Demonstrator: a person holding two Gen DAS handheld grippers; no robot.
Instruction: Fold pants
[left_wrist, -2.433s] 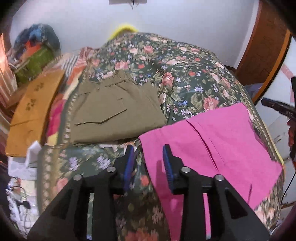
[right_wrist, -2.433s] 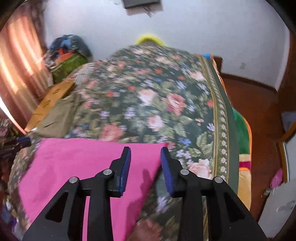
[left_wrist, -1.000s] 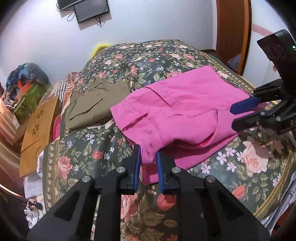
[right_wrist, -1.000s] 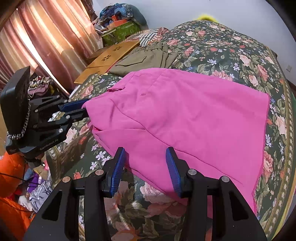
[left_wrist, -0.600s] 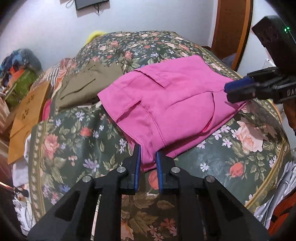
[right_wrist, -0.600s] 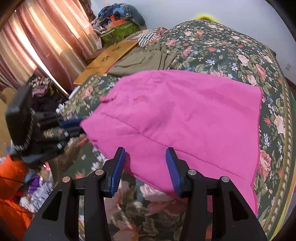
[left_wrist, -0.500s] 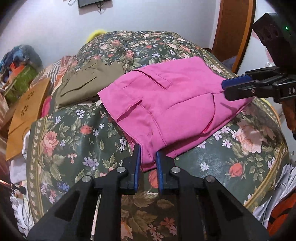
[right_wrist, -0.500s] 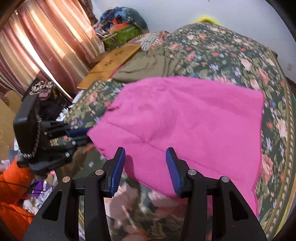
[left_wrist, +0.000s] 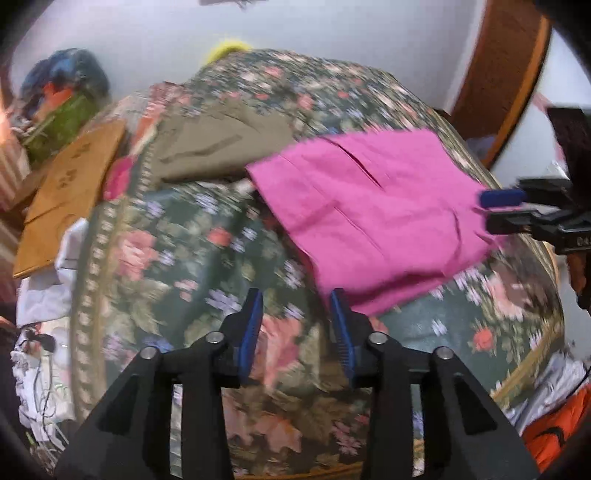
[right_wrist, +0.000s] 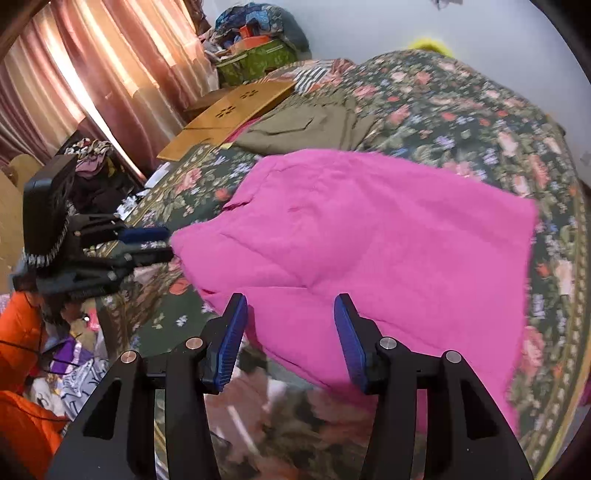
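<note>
1. Left wrist view: the left gripper (left_wrist: 297, 325) points down at the floral bedspread (left_wrist: 177, 254). Its jaws are opening, and nothing is between the blue pads; only the bedspread shows in the gap.
2. The pink pants (left_wrist: 373, 214) lie folded on the bed, ahead of this gripper and to its right. Their near corner reaches just beside the tip of the right pad, but the picture is blurred and I cannot tell if they touch.
3. Farther ahead and to the left lie folded olive pants (left_wrist: 221, 147), close to the far left corner of the pink ones. A wooden board (left_wrist: 70, 192) lies at the left edge of the bed.
4. The right gripper (left_wrist: 496, 212) comes in from the right side, with its tips at the right edge of the pink pants.
5. Right wrist view: the right gripper (right_wrist: 290, 343) is released. Its jaws are opening, and the near edge of the pink pants (right_wrist: 369, 236) shows in the gap, but the pads do not press on it.
6. The pink pants spread out ahead of this gripper on the bedspread (right_wrist: 461, 110). The left gripper (right_wrist: 159, 245) is at their left corner, with its tips just beside the cloth.
7. The olive pants (right_wrist: 306, 125) and the wooden board (right_wrist: 225, 114) are beyond, to the left, and curtains (right_wrist: 92, 74) hang at the far left.
</note>
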